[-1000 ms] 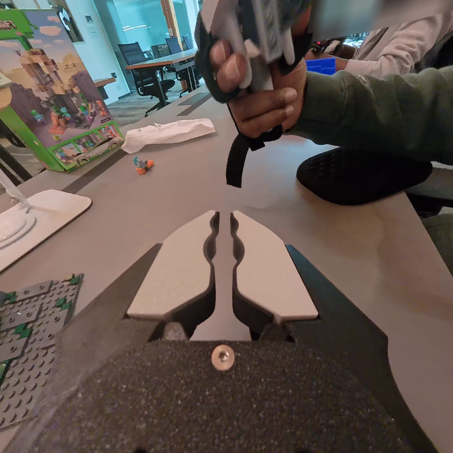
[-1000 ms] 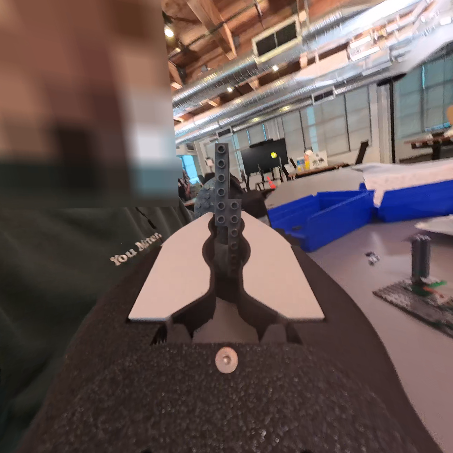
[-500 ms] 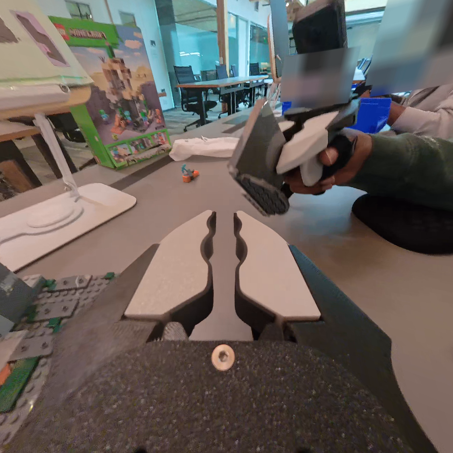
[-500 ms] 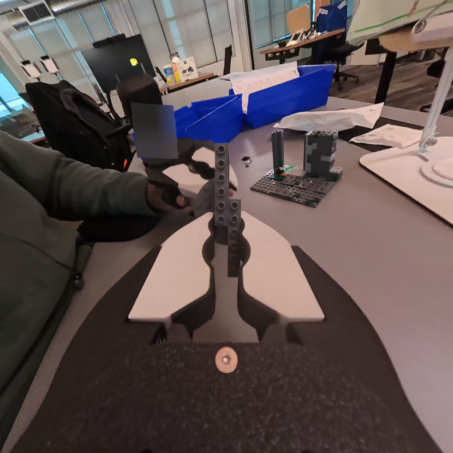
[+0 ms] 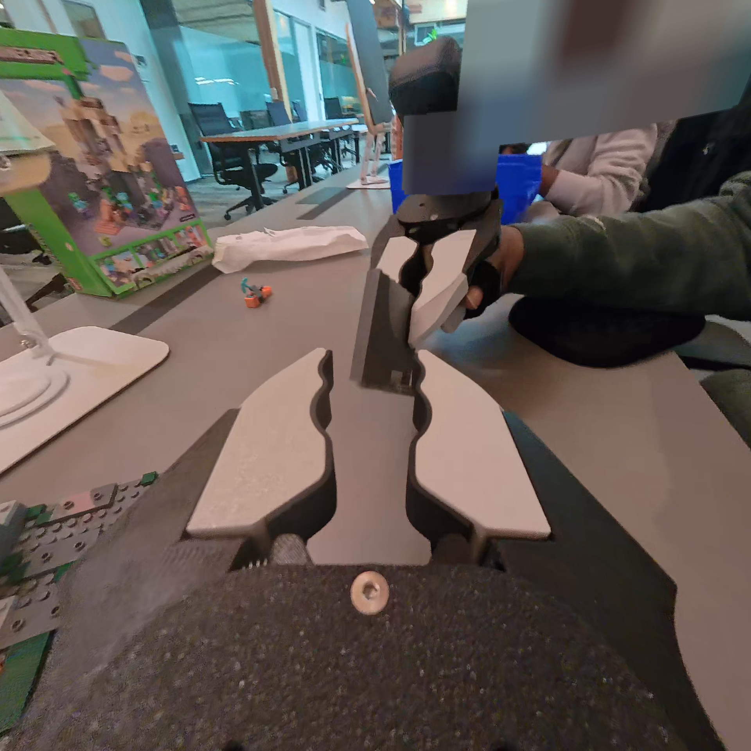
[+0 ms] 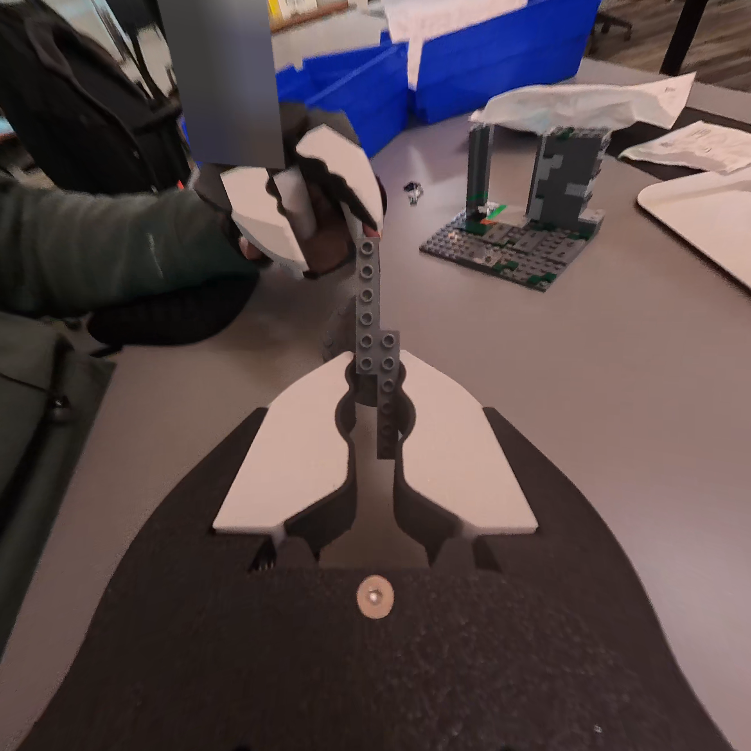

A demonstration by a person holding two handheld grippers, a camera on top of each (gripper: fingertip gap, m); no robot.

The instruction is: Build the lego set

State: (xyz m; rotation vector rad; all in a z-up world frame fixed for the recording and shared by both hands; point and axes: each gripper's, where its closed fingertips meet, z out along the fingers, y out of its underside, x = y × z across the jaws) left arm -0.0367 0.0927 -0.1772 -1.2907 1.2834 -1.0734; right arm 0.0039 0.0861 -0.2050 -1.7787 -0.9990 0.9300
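- The dark grey brick piece [image 6: 372,325] is a long, narrow, studded strip with a shorter strip joined alongside its near end, offset like a step; a rounded grey part shows behind it.
- It sits between the tips of the right gripper [image 6: 376,359], whose jaws are closed on it, and it sticks forward above the grey worktop [image 6: 528,406].
- In the left wrist view the same piece [image 5: 380,337] appears edge-on as a dark wedge, its lower end close to the worktop [image 5: 569,426], just ahead of the left gripper [image 5: 372,357], whose jaws stand apart and hold nothing.
- Only the right wrist view shows the partial build [image 6: 524,211]: a dark studded baseplate with green bits, a thin grey pillar and a wider grey wall on it, well apart from the held piece.
- That view alone also shows the blue bins [image 6: 447,61], a crumpled white bag [image 6: 569,101] and a tiny loose part [image 6: 413,191].
- Only the left wrist view shows the set's green box [image 5: 101,183], a small orange and teal figure [image 5: 256,294], a white stand base [image 5: 81,365] and a corner of the baseplate [image 5: 61,536].
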